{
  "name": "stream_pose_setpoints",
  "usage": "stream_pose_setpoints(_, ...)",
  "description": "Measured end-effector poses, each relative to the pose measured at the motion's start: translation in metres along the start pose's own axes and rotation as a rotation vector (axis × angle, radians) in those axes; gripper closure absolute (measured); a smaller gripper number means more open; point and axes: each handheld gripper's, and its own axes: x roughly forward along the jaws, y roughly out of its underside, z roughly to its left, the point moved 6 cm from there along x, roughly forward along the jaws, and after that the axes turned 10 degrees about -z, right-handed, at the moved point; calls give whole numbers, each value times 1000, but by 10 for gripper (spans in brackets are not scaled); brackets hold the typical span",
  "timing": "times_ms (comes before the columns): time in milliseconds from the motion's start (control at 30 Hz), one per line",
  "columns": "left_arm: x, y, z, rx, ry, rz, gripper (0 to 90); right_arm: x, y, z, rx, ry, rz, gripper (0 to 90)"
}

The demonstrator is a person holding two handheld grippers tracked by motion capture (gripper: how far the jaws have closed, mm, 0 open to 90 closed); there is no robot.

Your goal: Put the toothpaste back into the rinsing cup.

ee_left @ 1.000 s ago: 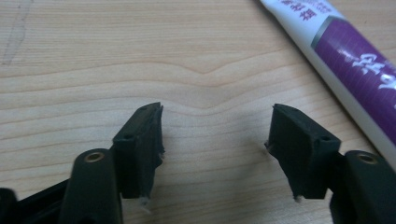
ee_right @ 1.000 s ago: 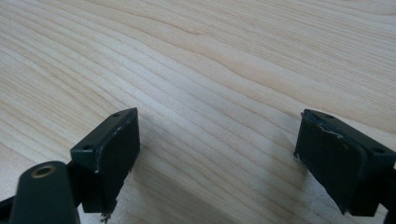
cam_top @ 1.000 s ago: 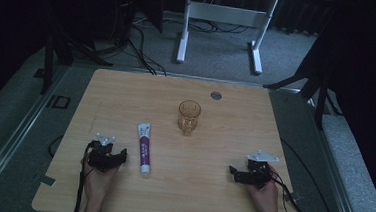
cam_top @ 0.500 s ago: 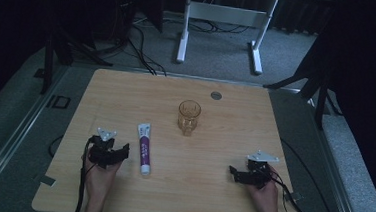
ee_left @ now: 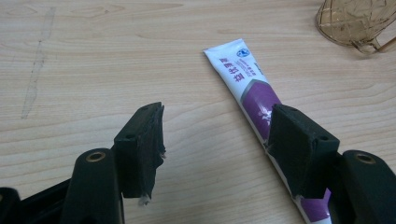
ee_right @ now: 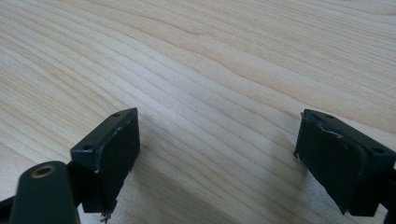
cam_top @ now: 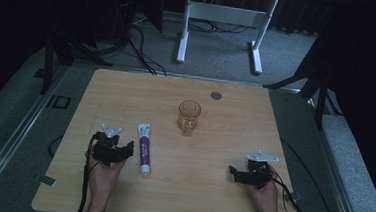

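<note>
A white and purple toothpaste tube (cam_top: 143,147) lies flat on the wooden table (cam_top: 235,119), its cap end toward the person. Just left of it my left gripper (cam_top: 128,149) stands open, low over the table. In the left gripper view the tube (ee_left: 254,88) runs under the right-hand jaw, and bare wood shows between the jaws. An amber glass (cam_top: 188,117) stands upright at mid-table; its base (ee_left: 355,21) shows at the top right of the left gripper view. My right gripper (cam_top: 233,172) rests open near the front right, over bare wood (ee_right: 215,93).
A small grey disc (cam_top: 216,95) is set into the table near its far edge. Cables trail from both grippers off the front edge. A white desk frame (cam_top: 222,18) and dark stands are on the floor beyond the table.
My left gripper has moved slightly right, closer to the toothpaste tube. The right gripper has stayed put.
</note>
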Motion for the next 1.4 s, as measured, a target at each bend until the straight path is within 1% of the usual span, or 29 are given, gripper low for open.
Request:
stream_pose_setpoints(133,3,0,-2,-5,1,24,364,0,0,0,0,0,0,137)
stream_pose_setpoints(333,7,-1,-7,-15,6,43,365,0,0,0,0,0,0,137)
stream_pose_setpoints(467,11,-1,-9,-26,13,70,377,0,0,0,0,0,0,137)
stream_pose_setpoints(733,16,-1,-16,-17,19,98,384,0,0,0,0,0,0,137)
stream_pose_setpoints(867,19,-3,-22,-11,27,127,391,0,0,0,0,0,0,137)
stream_pose_setpoints(933,19,-3,-22,-11,27,127,398,0,0,0,0,0,0,137)
stream_pose_setpoints(967,20,-5,-25,-21,44,151,411,0,0,0,1,0,0,137)
stream_pose_setpoints(1133,22,-7,-26,-23,48,171,412,0,0,0,1,0,0,137)
stream_pose_setpoints(1167,22,-8,-26,-18,51,178,412,0,0,0,1,0,0,137)
stream_pose_setpoints(1400,23,-12,-28,-22,52,218,423,0,0,0,0,0,0,137)
